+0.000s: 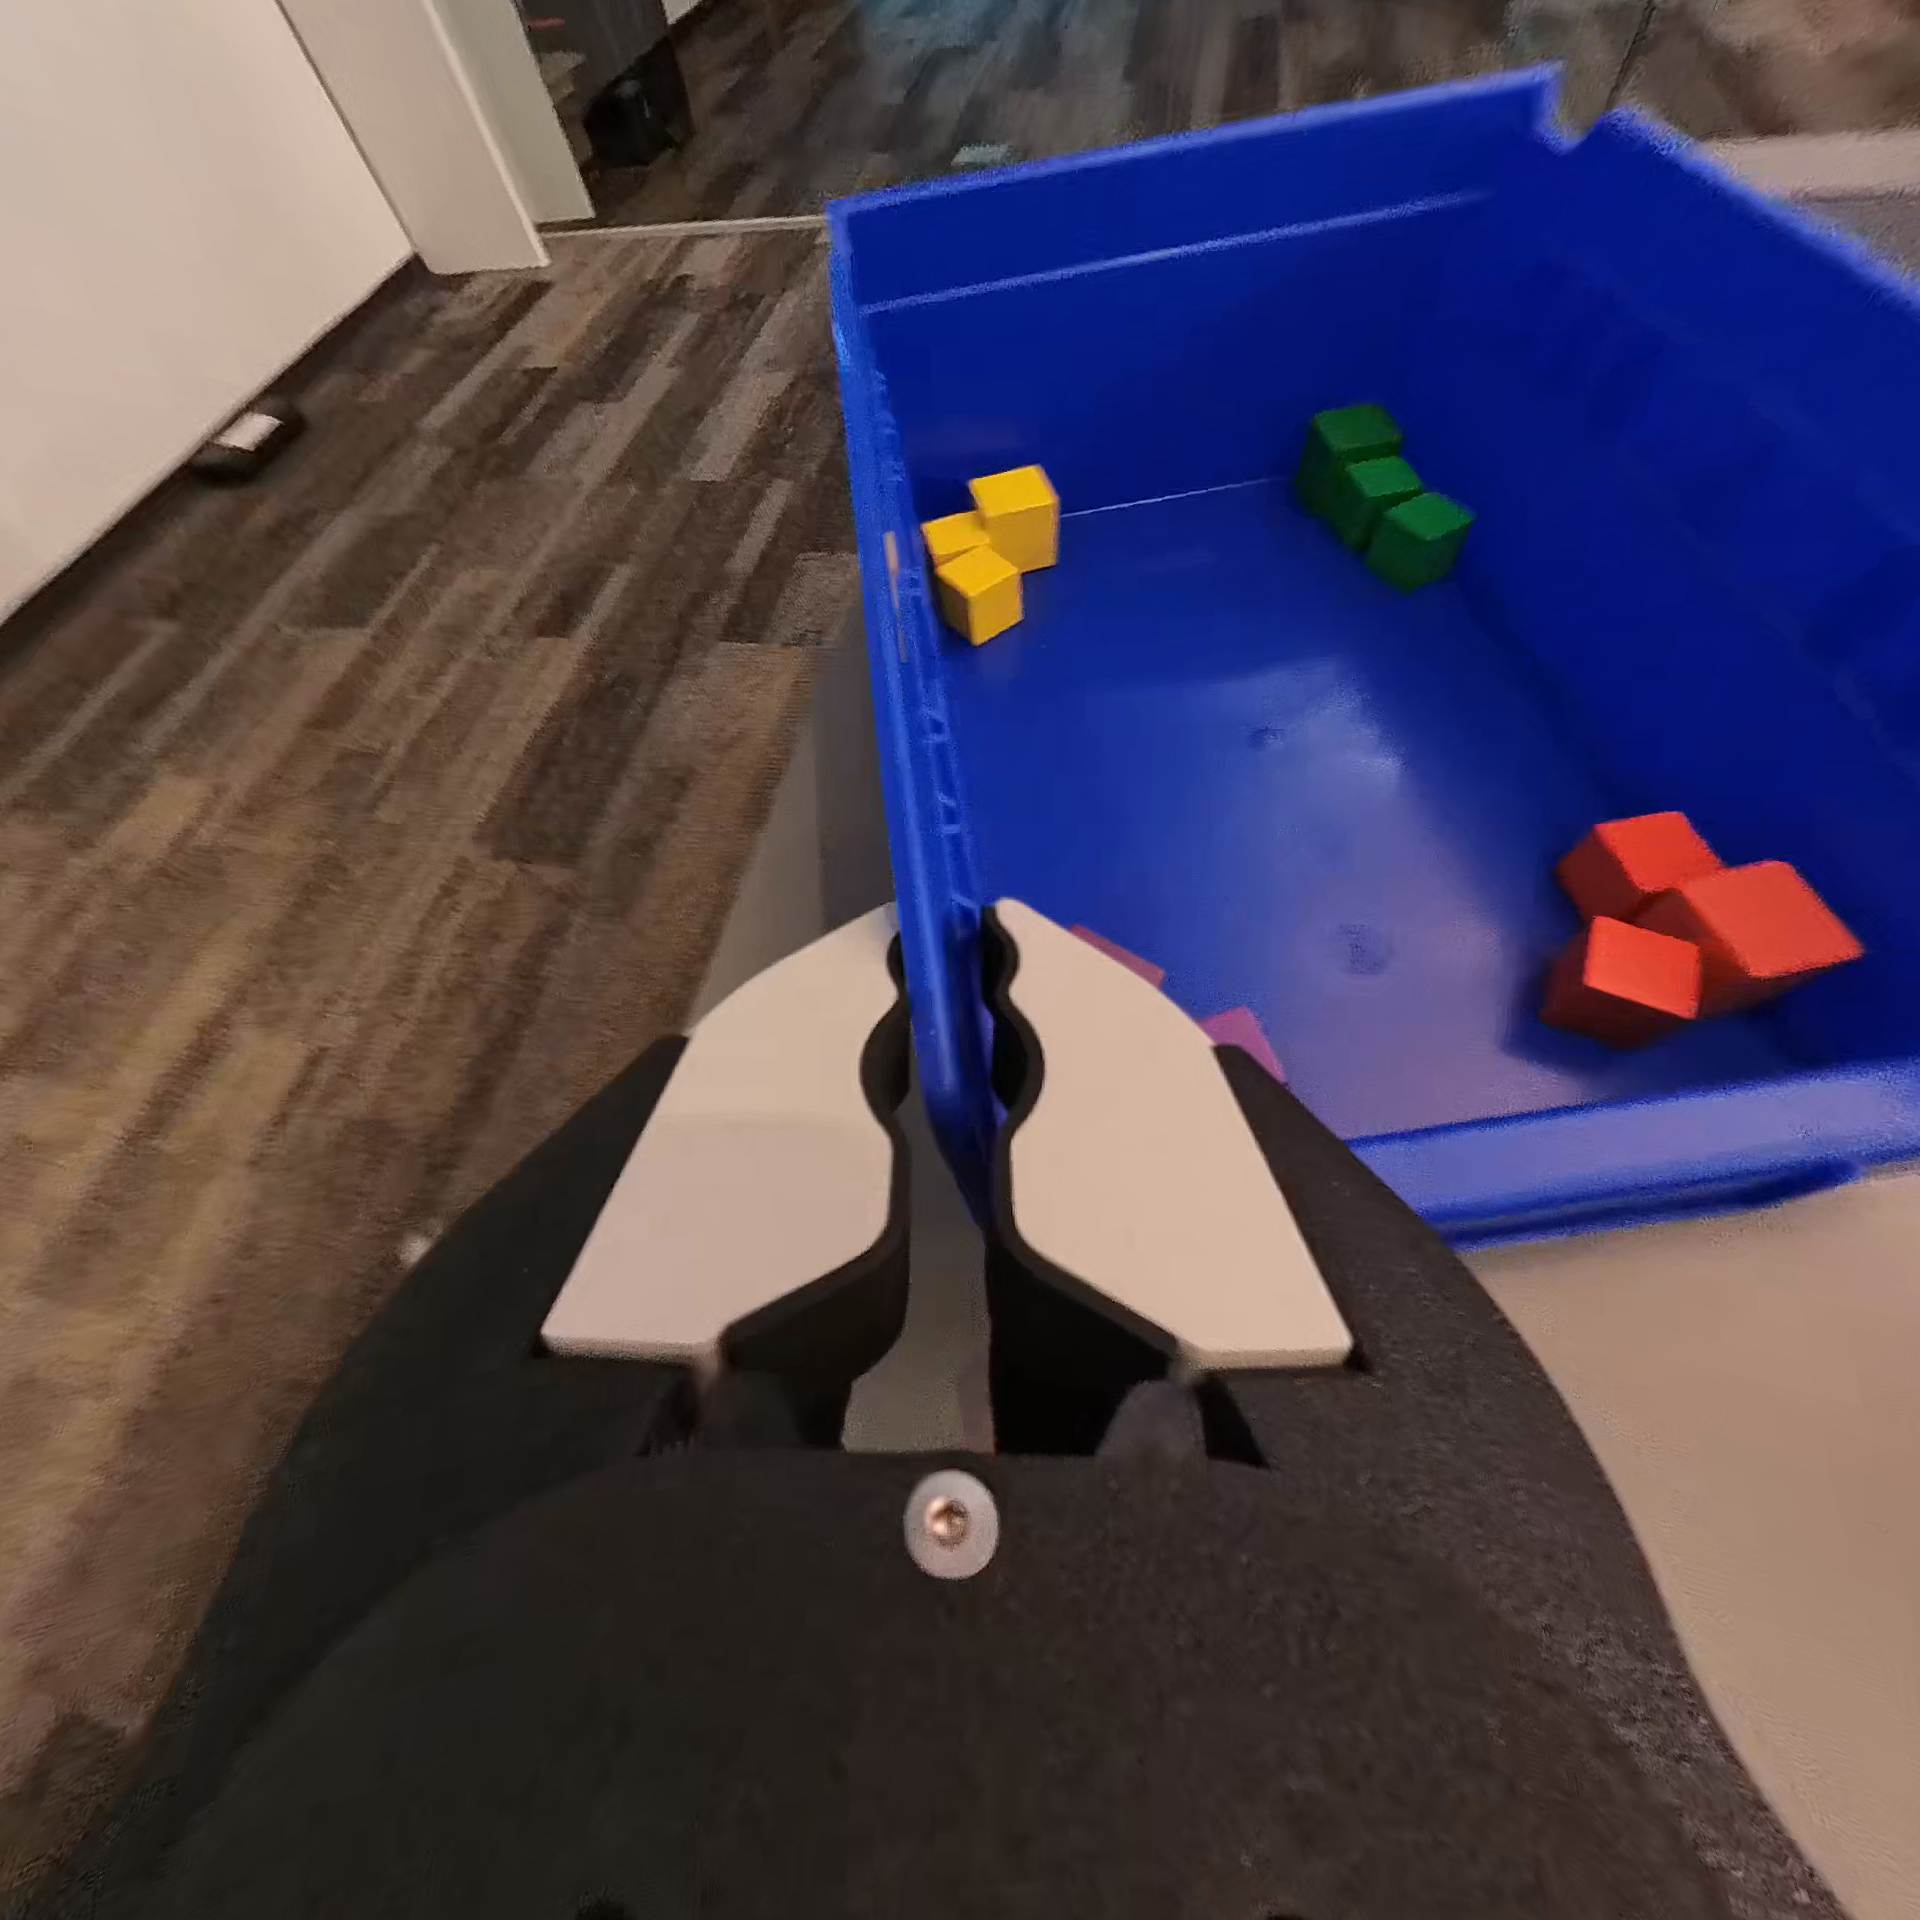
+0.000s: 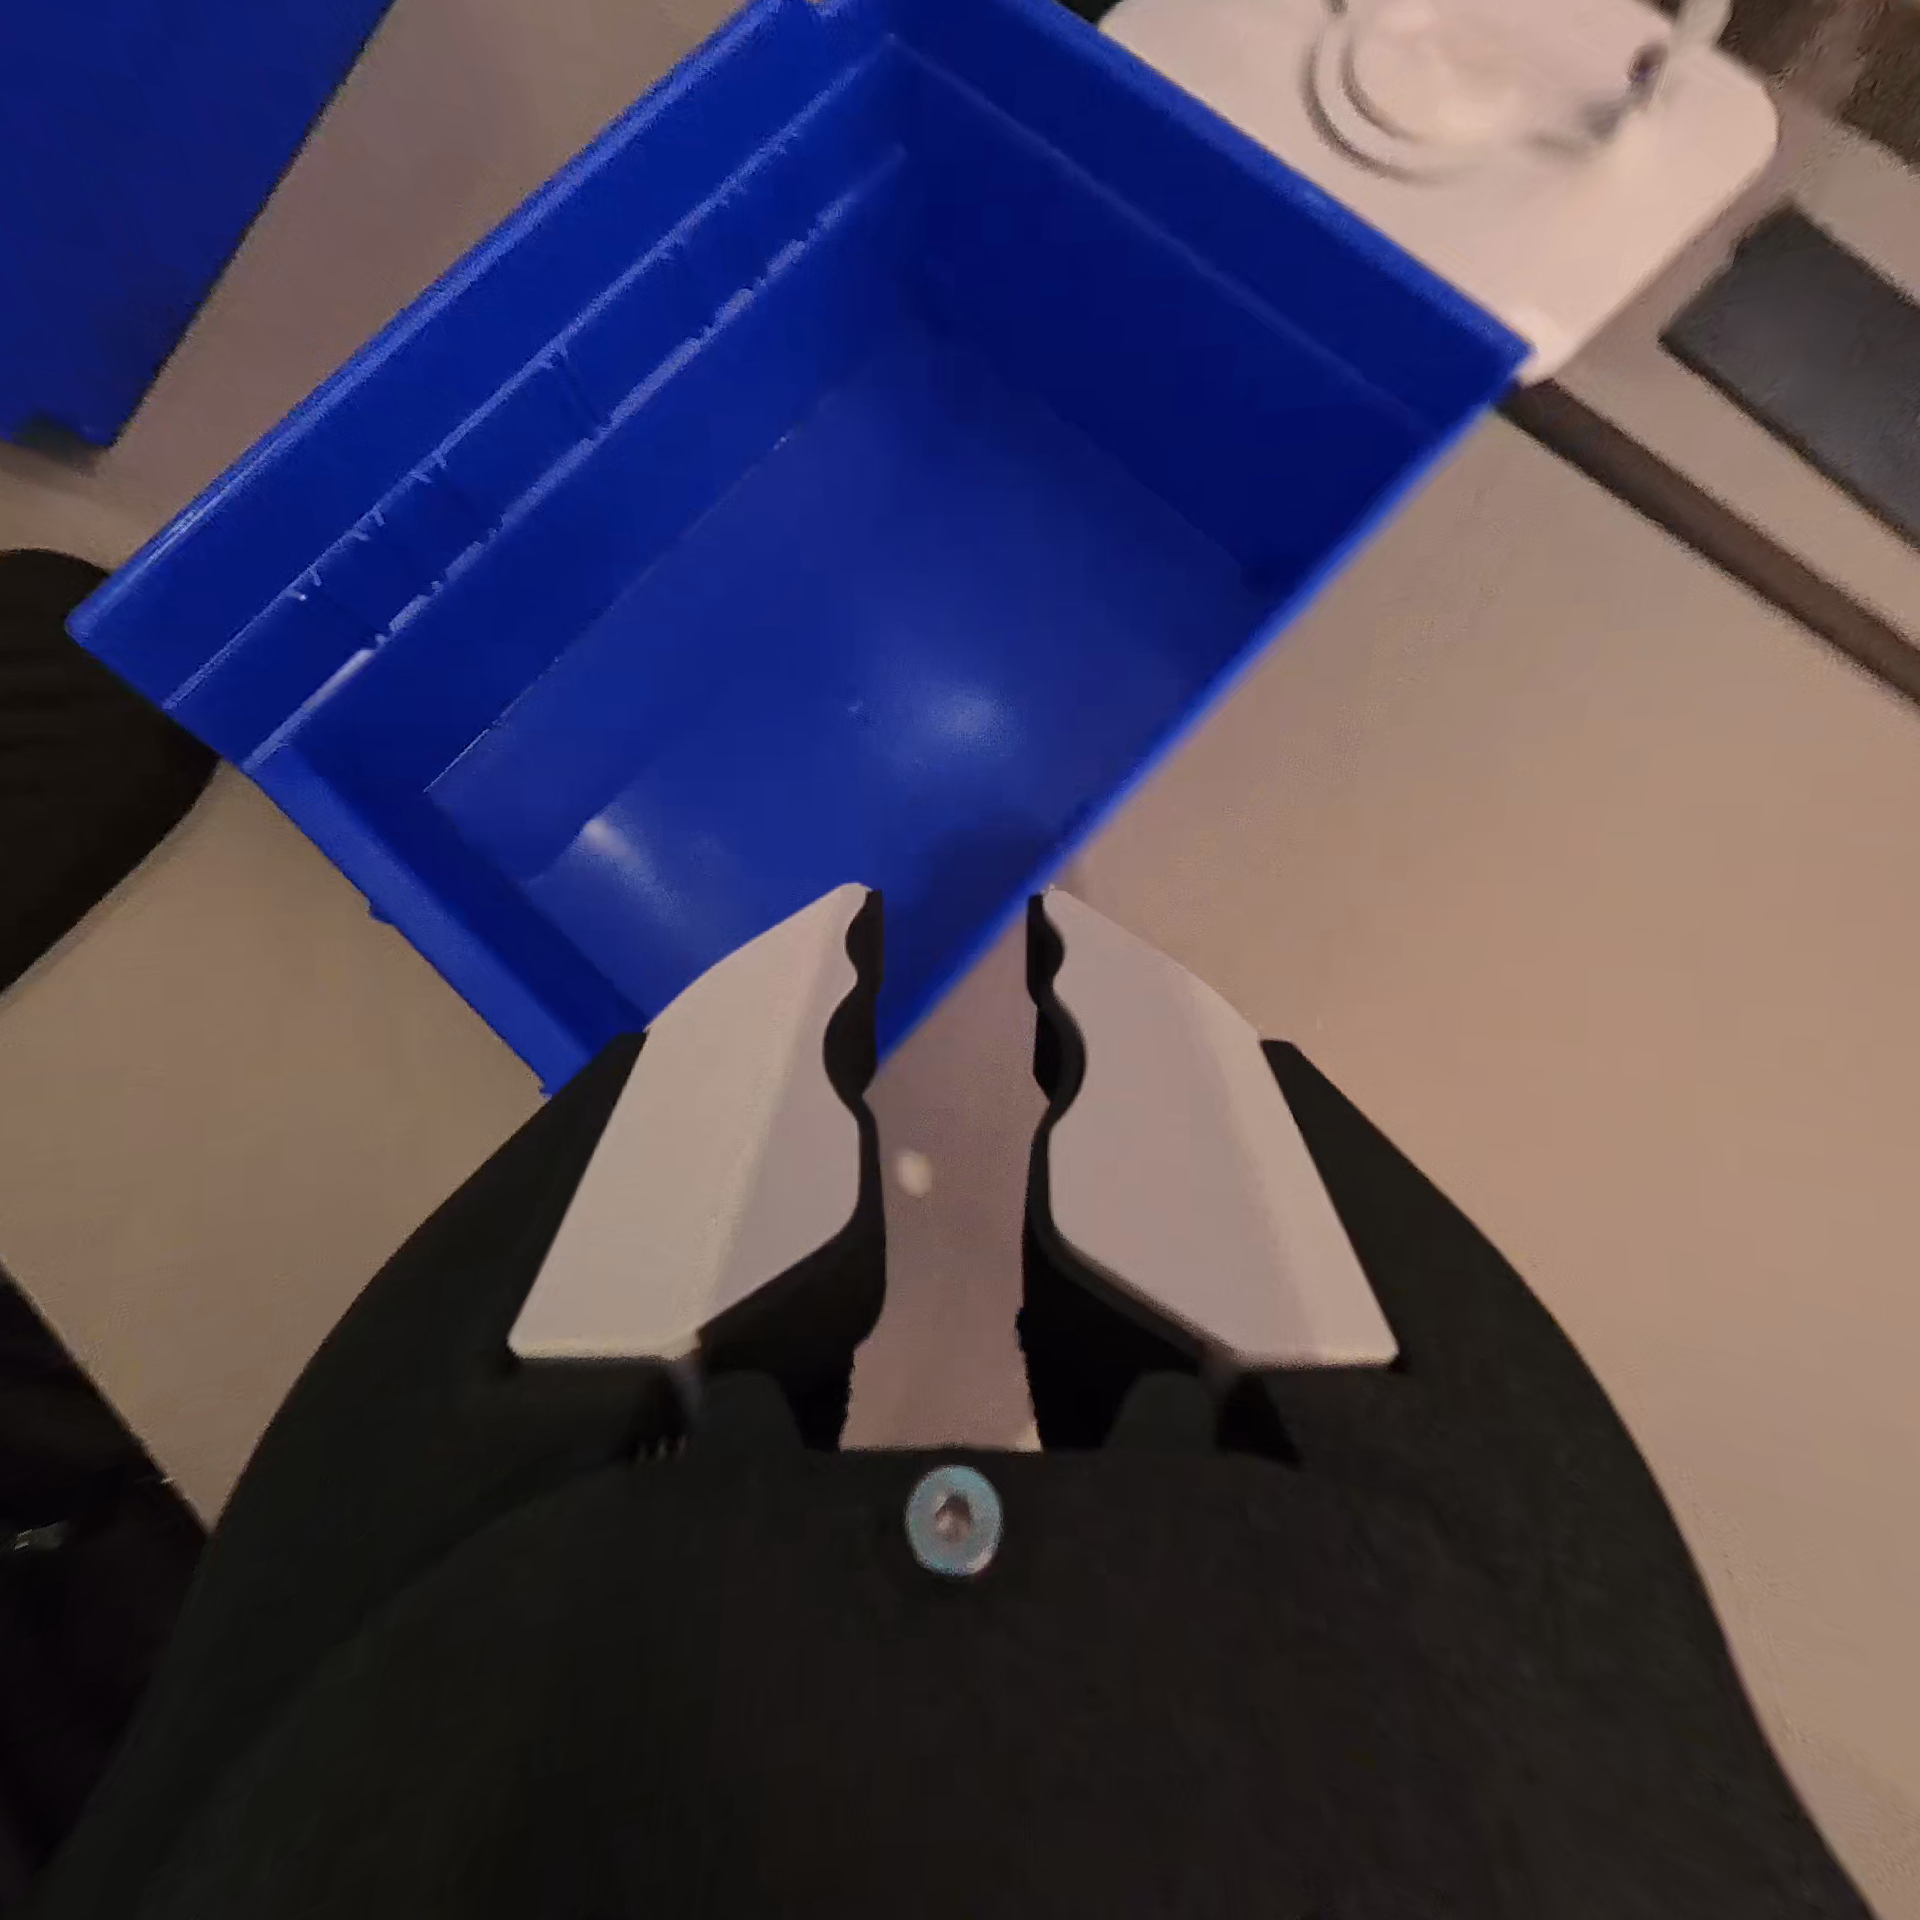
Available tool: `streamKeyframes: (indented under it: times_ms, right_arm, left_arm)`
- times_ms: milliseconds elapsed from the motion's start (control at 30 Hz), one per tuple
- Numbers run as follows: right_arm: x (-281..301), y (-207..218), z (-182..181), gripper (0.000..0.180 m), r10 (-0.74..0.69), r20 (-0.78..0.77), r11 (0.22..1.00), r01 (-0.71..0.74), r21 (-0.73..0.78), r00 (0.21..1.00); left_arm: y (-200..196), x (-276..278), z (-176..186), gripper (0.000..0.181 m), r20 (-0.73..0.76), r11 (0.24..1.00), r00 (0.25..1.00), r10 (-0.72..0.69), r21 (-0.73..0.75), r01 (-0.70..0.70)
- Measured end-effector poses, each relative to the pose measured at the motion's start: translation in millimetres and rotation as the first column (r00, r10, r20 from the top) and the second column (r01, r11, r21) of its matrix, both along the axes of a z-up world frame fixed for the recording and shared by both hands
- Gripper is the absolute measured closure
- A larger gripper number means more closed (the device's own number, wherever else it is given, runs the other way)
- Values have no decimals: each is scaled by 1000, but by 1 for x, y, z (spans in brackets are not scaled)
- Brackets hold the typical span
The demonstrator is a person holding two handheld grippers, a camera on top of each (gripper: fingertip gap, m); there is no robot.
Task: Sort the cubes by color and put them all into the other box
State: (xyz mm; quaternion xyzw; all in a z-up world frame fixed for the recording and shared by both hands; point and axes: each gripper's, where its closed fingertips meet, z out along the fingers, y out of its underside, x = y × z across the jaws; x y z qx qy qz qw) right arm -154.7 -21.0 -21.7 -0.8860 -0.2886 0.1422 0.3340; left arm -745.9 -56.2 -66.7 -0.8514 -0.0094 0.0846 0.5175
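Cubes sit grouped by colour in the box that my left gripper has by the wall: yellow cubes in the far left corner, green cubes along the far wall, red cubes near the right wall, and purple cubes in the near left corner, mostly hidden behind my inner finger. I count three each of yellow, green and red; the purple count I cannot tell.

My left fingers are narrow and pinch the box's left side wall, one finger outside and one inside, with the wall running straight away from me along the line of the fingers. The whole load therefore lies to the right of that grip, inside the box.

In the right wrist view, the right gripper hangs over the near corner of the empty box, fingers a little apart and holding nothing. That box sits skewed on the tan table, one corner pointing at me, and I see no cubes in it. A strip of another blue box shows at the upper left.

I judge the sorting is done, with the transfer not yet begun. The left gripper is the one already on the loaded box, so any tip or drag starts there.
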Motion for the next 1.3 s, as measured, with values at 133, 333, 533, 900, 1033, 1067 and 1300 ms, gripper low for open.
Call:
streamKeyframes:
  times_ms: [133,333,533,900,1033,1067,1300]
  right_arm:
    - [31,-14,-7,154,-71,-125,997,68,-26,990]
    - [48,-16,-17,154,-103,-149,994,97,-41,984]
    - [46,-20,-29,154,-77,-92,996,73,-49,993]
    - [32,-6,-17,112,-290,-226,957,284,-59,930]
    - [4,-10,-32,105,-286,-219,958,273,-90,933]
    - [1,-12,-41,105,-293,-174,955,279,-102,940]
    - [6,-4,-62,165,-282,152,952,296,-80,947]
  left_arm:
    - [20,-7,1,174,-3,987,988,-157,-26,157]
    - [42,-30,-1,173,-21,948,950,-311,-74,309]
    - [50,-47,-1,173,13,934,938,-345,-93,345]
    - [51,-50,13,129,84,963,960,-267,56,263]
    - [34,-49,46,113,169,957,956,-240,206,204]
    - [27,-48,53,114,164,954,959,-229,235,188]
    - [-30,13,66,119,166,926,948,-271,314,210]
